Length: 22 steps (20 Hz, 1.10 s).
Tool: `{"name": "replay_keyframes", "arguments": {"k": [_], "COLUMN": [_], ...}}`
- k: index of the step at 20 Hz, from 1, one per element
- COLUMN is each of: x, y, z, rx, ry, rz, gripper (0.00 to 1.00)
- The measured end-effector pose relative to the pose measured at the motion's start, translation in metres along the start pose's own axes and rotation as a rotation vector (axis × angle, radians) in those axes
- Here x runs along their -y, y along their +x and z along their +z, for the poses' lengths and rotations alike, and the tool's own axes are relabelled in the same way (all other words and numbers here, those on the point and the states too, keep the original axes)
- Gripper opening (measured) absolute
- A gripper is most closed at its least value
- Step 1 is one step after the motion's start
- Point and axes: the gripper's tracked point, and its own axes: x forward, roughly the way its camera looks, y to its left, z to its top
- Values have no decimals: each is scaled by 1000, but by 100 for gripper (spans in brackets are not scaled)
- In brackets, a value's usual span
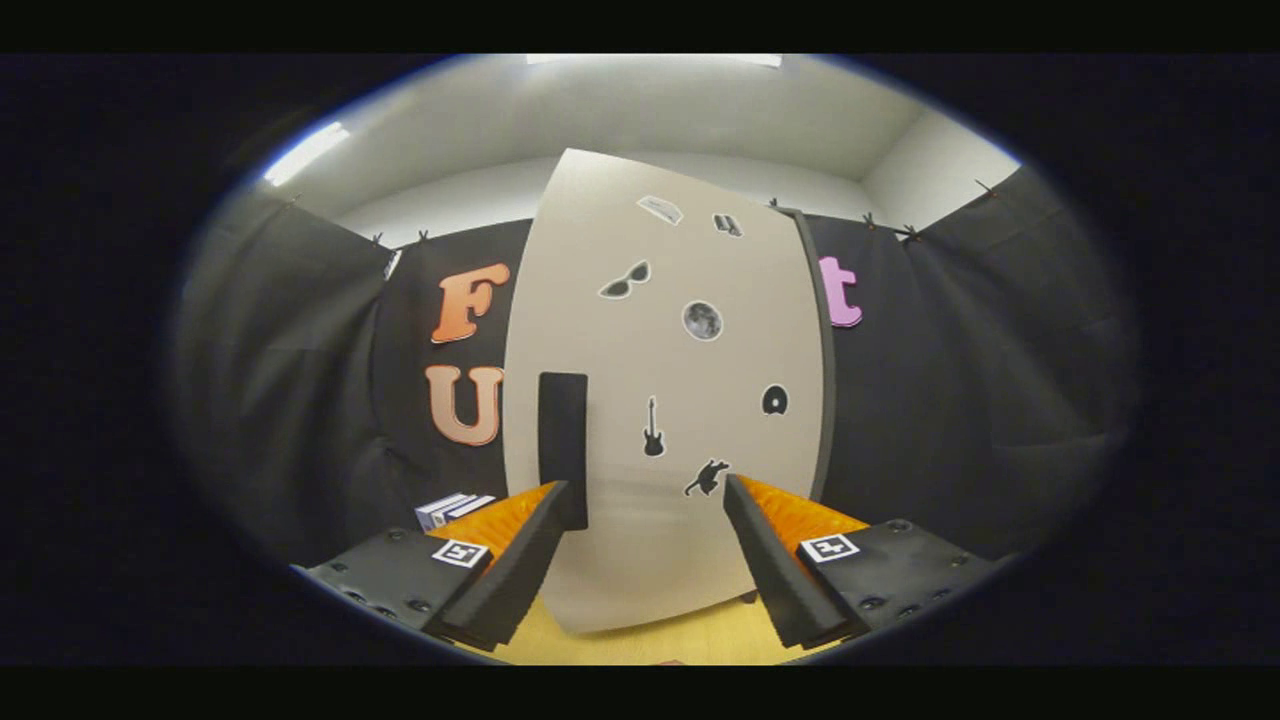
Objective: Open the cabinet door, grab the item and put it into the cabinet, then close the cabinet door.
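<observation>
Gripper point(645, 485) faced the cabinet door point(665, 400) head-on, fingers spread wide apart, nothing held between them. Door appeared closed, pale and dotted with small stickers: sunglasses, a moon, a guitar among them.

Handle point(563, 448): a dark vertical bar, long axis upright, set near the door's left edge. It stood just beyond the left fingertip point(552, 500), its lower end about level with that tip; the right fingertip point(738, 492) sat well off from it, over bare door panel. So the handle lay ahead and to the left of the gap's centre, not between the fingers.

Judgement: opening step not yet begun; gripper would need to shift left so the bar falls inside the gap before closing on it.

A small stack of books point(452, 508) lay on the yellow tabletop point(660, 645), left of the cabinet, possibly the item to stow; cannot confirm.
</observation>
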Motion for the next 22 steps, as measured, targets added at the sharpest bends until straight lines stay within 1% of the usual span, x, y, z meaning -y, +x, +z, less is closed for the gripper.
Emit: {"name": "replay_keyframes", "arguments": {"k": [2,5,6,11,14,16,22], "x": [-7,-20,-16,1,16,22,13], "y": [17,37,38,67,98,114,121], "z": [-5,-9,-8,-11,-35,-38,-40], "rx": [-14,-32,-24,-58,-117,-96,-104], "ry": [16,80,94,121,60,39,99], "rz": [14,39,32,-37,-137,-175,-127], "gripper": [97,95,95,96,96,96,97]}}
